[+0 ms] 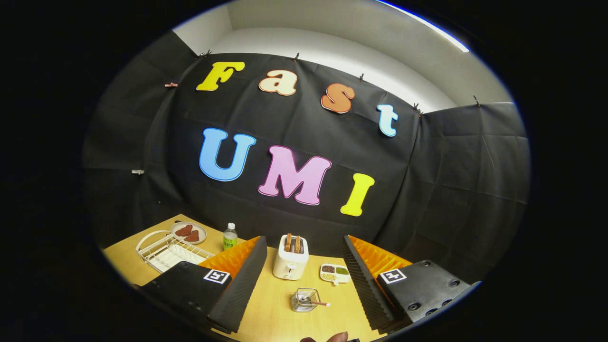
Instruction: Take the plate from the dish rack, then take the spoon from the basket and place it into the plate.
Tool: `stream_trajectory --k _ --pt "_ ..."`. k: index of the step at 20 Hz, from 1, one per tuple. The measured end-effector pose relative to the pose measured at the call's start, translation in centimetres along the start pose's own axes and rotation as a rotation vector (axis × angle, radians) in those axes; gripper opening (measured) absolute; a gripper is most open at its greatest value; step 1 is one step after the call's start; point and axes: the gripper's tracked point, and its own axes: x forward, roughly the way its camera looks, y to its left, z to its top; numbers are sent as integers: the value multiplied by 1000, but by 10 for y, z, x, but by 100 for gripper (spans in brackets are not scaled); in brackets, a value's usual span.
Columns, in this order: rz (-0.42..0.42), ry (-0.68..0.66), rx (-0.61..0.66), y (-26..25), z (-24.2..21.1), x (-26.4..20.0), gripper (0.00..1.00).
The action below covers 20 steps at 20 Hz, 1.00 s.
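Leaning up in the white wire dish rack (166, 251) was the plate (188, 232), a round one with two reddish-brown bits on its face, off beyond the left finger of the gripper (304, 285) on the far side of the wooden table (270, 313). So it hadn't been lifted out, nothing was touching it. The spoon (317, 302) was sitting in a little wire basket (305, 299) right between the two fingers, near the close edge of the table, with its handle poking out to the right over the rim. The tongs were spread wide and gripping nothing at all, plenty of bare tabletop between them. Just past the basket stood a white toaster (290, 263) with a couple of slices sticking up out of the slots, and beside that, to its right, a small divided dish (335, 273) with brown and green stuff in its sections. A clear bottle (230, 237) with a green label stood near the rack, just right of the plate. Fingertips (332, 337) of somebody's hand peeked in down by the nearest table edge.
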Motion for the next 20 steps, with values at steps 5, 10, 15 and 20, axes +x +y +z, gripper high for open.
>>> stream_trajectory --k 5,10,15,20 --pt "115 124 107 44 -26 19 98" --pt "191 303 113 94 -79 51 98" --pt "237 488 105 139 -140 89 98" --pt "182 656 58 155 -208 127 99"
